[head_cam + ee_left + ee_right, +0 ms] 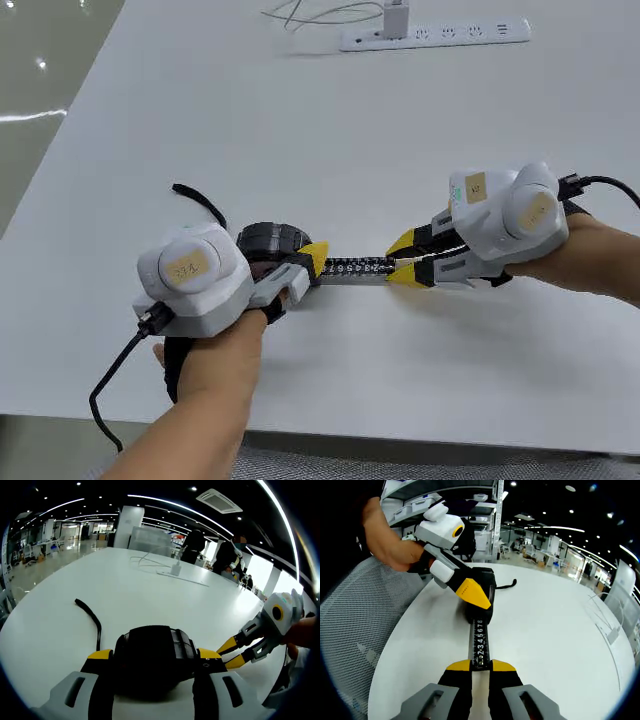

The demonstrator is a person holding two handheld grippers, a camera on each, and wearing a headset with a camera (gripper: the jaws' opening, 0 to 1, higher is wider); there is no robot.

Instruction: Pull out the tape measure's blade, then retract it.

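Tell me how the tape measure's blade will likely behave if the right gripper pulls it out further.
The blade runs straight between the tape measure case and the right gripper, so it is probably stiff over this short length. It looks thin, so a longer stretch may buckle. Released, it likely snaps back.

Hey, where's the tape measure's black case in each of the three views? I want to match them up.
Head view: the tape measure case is left of centre, just above the near hand.
Left gripper view: the case is at bottom centre, clamped between that view's own fingers.
Right gripper view: the case is at upper centre, at the far end of the blade.
Shared landmark: the black strap curling away from the case.
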